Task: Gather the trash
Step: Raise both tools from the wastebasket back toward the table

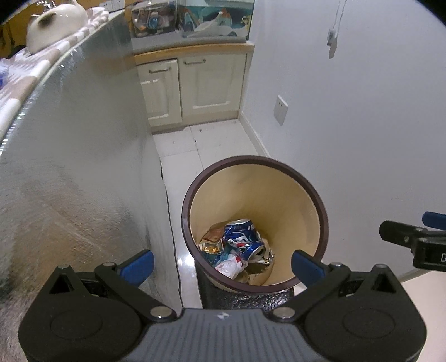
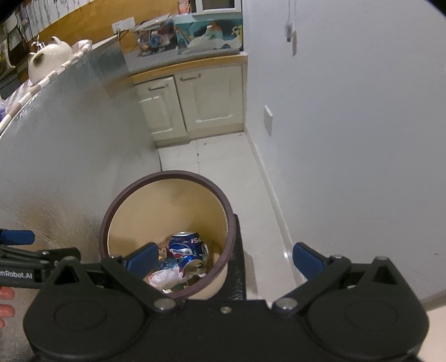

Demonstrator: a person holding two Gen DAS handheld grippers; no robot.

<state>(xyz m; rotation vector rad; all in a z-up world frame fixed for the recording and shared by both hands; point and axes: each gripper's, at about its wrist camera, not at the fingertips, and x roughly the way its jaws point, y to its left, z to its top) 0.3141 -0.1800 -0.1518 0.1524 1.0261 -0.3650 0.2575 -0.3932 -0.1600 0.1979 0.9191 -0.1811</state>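
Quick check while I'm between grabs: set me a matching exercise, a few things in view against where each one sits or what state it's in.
Things:
1. crushed Pepsi can
2. white teapot
3. left claw
4. wall plate

Places or states:
A. on the striped cloth atop the counter
B. open, holding nothing, above the bin
C. inside the trash bin
D. on the white wall

Pairs: 1-C, 2-A, 3-B, 4-D
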